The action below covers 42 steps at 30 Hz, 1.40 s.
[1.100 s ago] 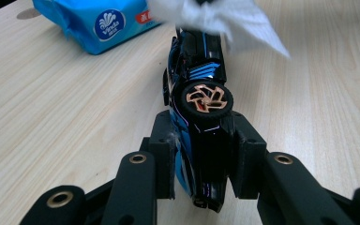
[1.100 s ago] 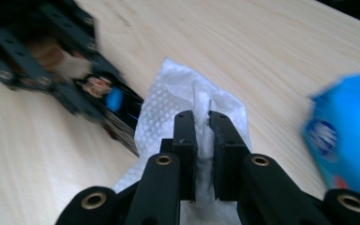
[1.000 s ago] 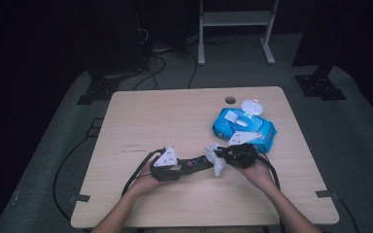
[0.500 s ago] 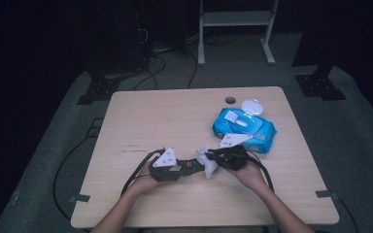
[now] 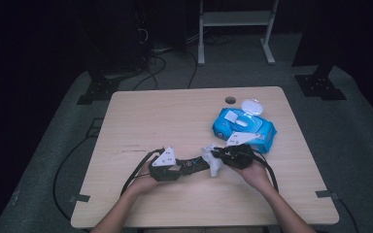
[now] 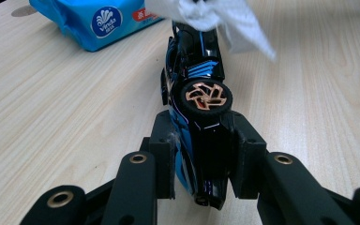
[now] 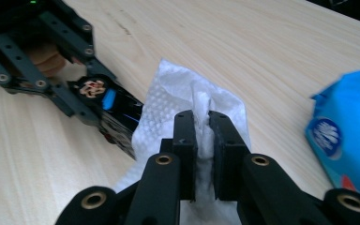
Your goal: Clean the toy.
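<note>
**Wiping the car**

Your left gripper (image 6: 201,154) clamped the car (image 6: 197,98) at lower centre of the table (image 5: 150,116), steadying it. Your right gripper (image 7: 201,140) pinched a wipe (image 7: 168,103) against its far end, probably cleaning it. The pack (image 5: 245,127) lay upper right.

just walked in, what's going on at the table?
A person works two handheld grippers. The left gripper is clamped on a black and blue toy car. The right gripper pinches a white wipe against the car's far end. A blue wipes pack lies open on the table.
</note>
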Available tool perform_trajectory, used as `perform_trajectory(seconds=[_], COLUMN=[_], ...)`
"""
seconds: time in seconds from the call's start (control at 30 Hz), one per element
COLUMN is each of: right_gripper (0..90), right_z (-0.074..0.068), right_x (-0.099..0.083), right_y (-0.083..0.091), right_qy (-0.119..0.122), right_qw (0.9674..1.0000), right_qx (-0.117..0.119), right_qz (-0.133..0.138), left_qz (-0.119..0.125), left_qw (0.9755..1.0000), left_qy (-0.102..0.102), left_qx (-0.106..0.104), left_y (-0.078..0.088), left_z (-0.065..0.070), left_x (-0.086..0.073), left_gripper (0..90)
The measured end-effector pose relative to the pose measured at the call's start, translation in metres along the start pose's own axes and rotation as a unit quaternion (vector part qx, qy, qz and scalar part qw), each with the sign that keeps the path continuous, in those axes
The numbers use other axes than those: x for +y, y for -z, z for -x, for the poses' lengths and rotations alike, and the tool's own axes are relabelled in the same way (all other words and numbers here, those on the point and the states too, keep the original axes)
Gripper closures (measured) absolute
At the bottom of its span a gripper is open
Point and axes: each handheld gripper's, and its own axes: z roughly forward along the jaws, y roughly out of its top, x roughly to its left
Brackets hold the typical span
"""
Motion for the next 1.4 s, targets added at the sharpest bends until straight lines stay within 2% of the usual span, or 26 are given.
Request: perform_trajectory(seconds=[0.13,0.27,0.4,0.43,0.5,0.57,0.6,0.7,0.8,0.9,0.97,1.07,1.17,1.23,1.3,1.37,1.4], right_gripper=[81.1,81.2,81.3,81.3,81.2,81.2,81.2,81.2,81.2,81.2,81.2,81.2,81.2,81.2,81.2,81.2,81.2], right_z=[0.005,0.001,-0.006,-0.009,-0.016,-0.018,-0.019,-0.015,-0.009,-0.005,-0.007,-0.006,-0.004,-0.003,-0.003,-0.002,-0.001], right_x=[-0.005,-0.004,-0.001,0.0,0.002,0.003,0.003,0.001,-0.003,-0.006,-0.004,-0.002,-0.004,-0.005,-0.007,-0.008,-0.009], right_y=[0.005,0.002,-0.005,-0.006,-0.011,-0.013,-0.014,-0.012,-0.009,-0.007,-0.008,-0.009,-0.008,-0.007,-0.008,-0.008,-0.009], right_qy=[-0.012,-0.013,-0.013,-0.014,-0.012,-0.004,-0.003,-0.009,-0.011,-0.026,-0.022,-0.019,-0.028,-0.026,-0.031,-0.034,-0.037], right_qw=[0.9999,0.9999,0.9998,0.9997,0.9992,0.9989,0.9989,0.999,0.9997,0.9993,0.9992,0.9993,0.9991,0.9991,0.9989,0.9987,0.9986], right_qx=[-0.008,-0.003,0.016,0.02,0.036,0.045,0.045,0.041,0.022,0.026,0.03,0.029,0.031,0.032,0.033,0.037,0.038], right_qz=[0.002,0.003,0.007,0.008,0.01,0.011,0.013,0.015,0.006,0.01,0.014,0.013,0.011,0.009,0.009,0.007,0.006], left_qz=[-0.002,-0.009,-0.014,-0.019,-0.029,-0.036,-0.035,-0.04,-0.042,-0.058,-0.056,-0.07,-0.105,-0.125,-0.148,-0.173,-0.184], left_qw=[1.0,0.9999,0.9998,0.9996,0.9994,0.9991,0.9992,0.9991,0.999,0.9983,0.9984,0.9975,0.9942,0.9918,0.9884,0.9839,0.9818], left_qy=[0.0,-0.004,-0.012,-0.018,-0.016,-0.018,-0.017,-0.013,-0.011,-0.01,-0.007,-0.008,-0.023,-0.026,-0.029,-0.043,-0.044], left_qx=[0.0,0.006,0.009,0.011,0.013,0.01,0.01,0.007,0.008,0.004,0.001,-0.003,-0.004,-0.013,-0.019,-0.013,-0.017], left_y=[0.0,-0.002,-0.004,-0.004,-0.005,-0.005,-0.005,-0.004,-0.004,-0.004,-0.004,-0.007,-0.014,-0.02,-0.027,-0.034,-0.037], left_z=[0.0,0.0,0.0,0.0,0.001,0.001,0.001,0.0,0.001,-0.001,-0.002,-0.002,-0.003,-0.003,-0.004,-0.004,-0.005], left_x=[0.0,0.004,0.012,0.013,0.014,0.013,0.013,0.013,0.014,0.018,0.021,0.029,0.038,0.045,0.05,0.053,0.053], left_gripper=[67.0,62.8,54.6,53.1,48.9,51.2,55.7,56.4,56.4,56.0,52.9,46.7,44.3,44.3,45.3,48.0,49.2])
